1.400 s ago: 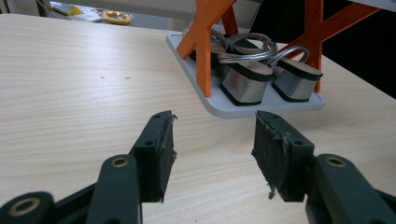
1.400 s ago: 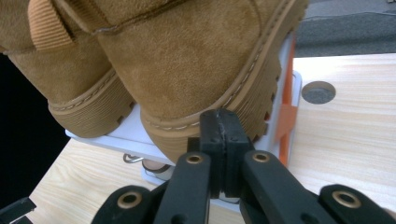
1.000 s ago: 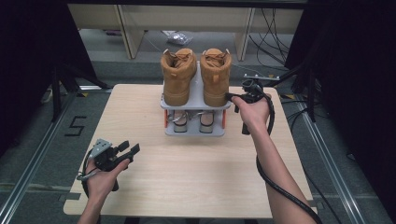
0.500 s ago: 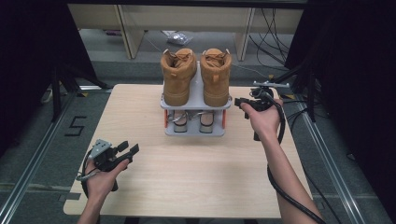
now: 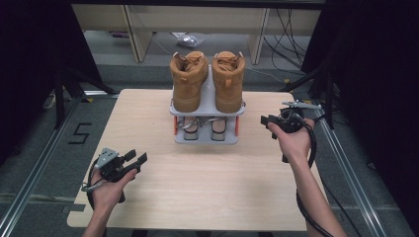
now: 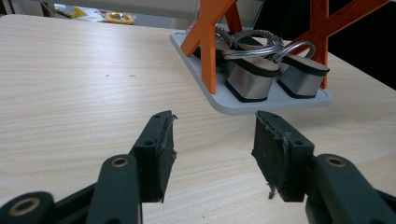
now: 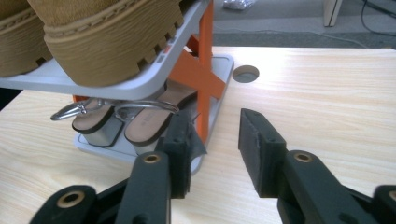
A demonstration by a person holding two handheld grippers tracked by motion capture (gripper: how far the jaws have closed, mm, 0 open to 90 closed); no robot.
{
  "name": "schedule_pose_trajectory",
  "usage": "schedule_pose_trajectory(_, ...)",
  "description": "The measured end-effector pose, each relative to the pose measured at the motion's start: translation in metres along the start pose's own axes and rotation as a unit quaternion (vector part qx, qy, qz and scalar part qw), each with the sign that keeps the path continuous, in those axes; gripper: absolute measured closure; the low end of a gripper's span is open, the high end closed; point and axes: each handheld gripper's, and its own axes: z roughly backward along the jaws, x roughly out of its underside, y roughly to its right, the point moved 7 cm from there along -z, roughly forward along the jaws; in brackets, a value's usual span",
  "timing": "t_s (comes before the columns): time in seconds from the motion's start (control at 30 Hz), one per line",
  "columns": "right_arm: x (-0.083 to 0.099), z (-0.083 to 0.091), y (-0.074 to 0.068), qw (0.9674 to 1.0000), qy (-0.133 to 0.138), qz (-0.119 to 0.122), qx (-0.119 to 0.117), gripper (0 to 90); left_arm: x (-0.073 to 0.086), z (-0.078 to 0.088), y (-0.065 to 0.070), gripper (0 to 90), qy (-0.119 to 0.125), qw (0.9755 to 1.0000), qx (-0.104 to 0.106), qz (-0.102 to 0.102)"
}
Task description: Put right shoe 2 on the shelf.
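- Now we hold the left gripper [image 5: 129, 160] low over the tabletop [image 5: 197, 182], fingers wide, empty.
- Our right gripper [image 5: 269, 121] hovers beside the shoe rack [image 5: 207, 106], fingers apart, empty.
- Its shelf hides the sandals' [image 7: 140, 126] fronts.

This looks like a lab or test room set up for recording, not a home. A plain wooden table [image 5: 207, 192] stands on a grey floor [image 5: 49, 163] between metal rails [image 5: 29, 182], with black curtains [image 5: 29, 59] hanging on both sides. A number five is taped on the floor [image 5: 79, 133], and loose cables [image 5: 289, 24] trail behind the table near bare pale furniture legs [image 5: 131, 29]. A small cable hole [image 7: 245, 73] is cut into the tabletop.
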Motion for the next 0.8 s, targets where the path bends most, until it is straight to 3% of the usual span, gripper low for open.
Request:
schedule_pose_trajectory(0.43, 0.048, 0.003, 0.008, 0.9999, 0.004, -0.013, 0.004, 59.3, 0.002, -0.001, 0.002, 47.1, -0.002, 1.0, 0.0, -0.003)
schedule_pose_trajectory(0.67, 0.065, 0.004, 0.008, 1.0, -0.002, -0.004, 0.005, 57.6, 0.003, -0.001, 0.003, 47.1, -0.002, 1.0, 0.001, -0.004)
schedule_pose_trajectory(0.7, 0.068, 0.005, 0.004, 0.9998, -0.005, -0.02, 0.002, 57.3, 0.003, -0.001, 0.003, 47.1, -0.002, 1.0, 0.001, -0.004)
schedule_pose_trajectory(0.73, 0.069, 0.005, 0.006, 1.0, -0.004, -0.008, -0.002, 57.0, 0.003, -0.001, 0.003, 47.1, -0.002, 1.0, 0.001, -0.005)
schedule_pose_trajectory(0.8, 0.074, 0.005, 0.004, 1.0, -0.006, -0.008, -0.002, 56.6, 0.003, -0.002, 0.002, 47.0, -0.003, 1.0, 0.0, -0.004)
